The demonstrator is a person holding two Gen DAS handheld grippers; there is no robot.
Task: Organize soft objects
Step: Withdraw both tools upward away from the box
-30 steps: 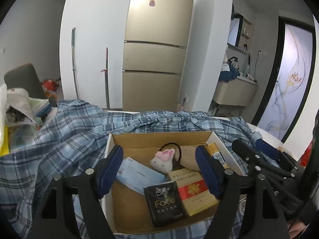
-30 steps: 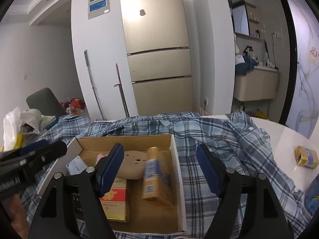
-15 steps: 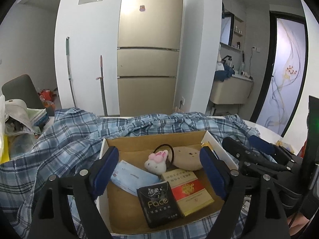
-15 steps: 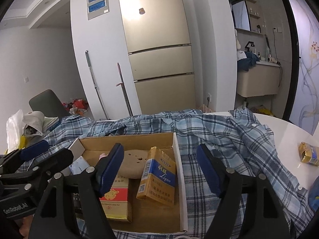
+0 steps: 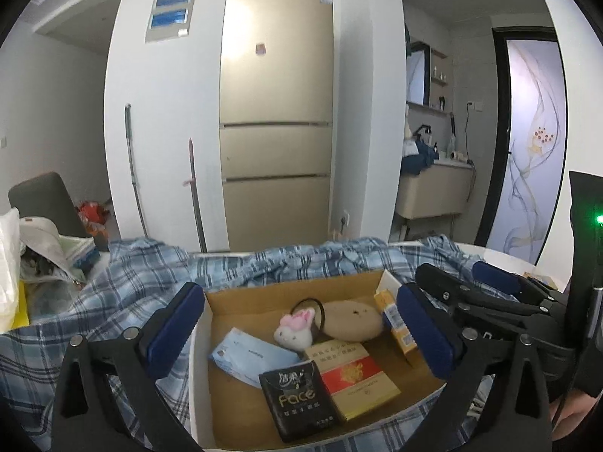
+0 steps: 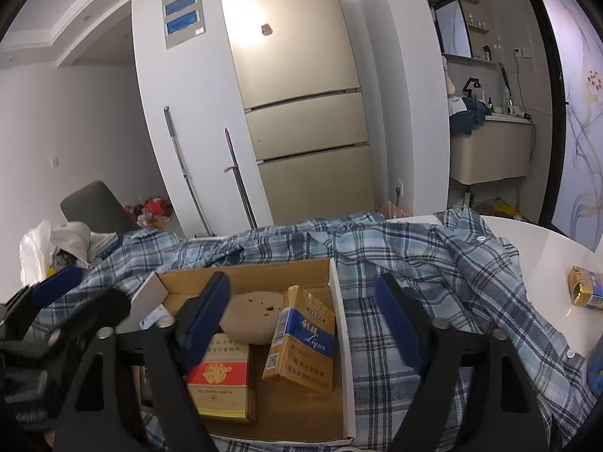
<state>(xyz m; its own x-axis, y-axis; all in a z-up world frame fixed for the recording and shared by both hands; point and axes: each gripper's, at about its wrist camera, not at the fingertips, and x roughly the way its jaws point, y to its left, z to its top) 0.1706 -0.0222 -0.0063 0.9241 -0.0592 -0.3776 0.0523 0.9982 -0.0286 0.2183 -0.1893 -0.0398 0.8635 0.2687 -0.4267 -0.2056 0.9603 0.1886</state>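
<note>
A blue-and-white plaid shirt surrounds a brown cardboard box holding a red-and-gold carton, black packet, pale-blue pack and white-and-pink plush.

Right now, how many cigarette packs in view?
3. Red-and-yellow cardboard pack flat in the cardboard box; blue-and-gold pack leaning beside it; another blue-and-gold pack on the white table. More may be hidden.

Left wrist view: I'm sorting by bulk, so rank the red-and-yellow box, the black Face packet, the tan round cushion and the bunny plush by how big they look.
1. red-and-yellow box
2. black Face packet, though nearness to the camera may flatter it
3. tan round cushion, set farther back
4. bunny plush
</note>
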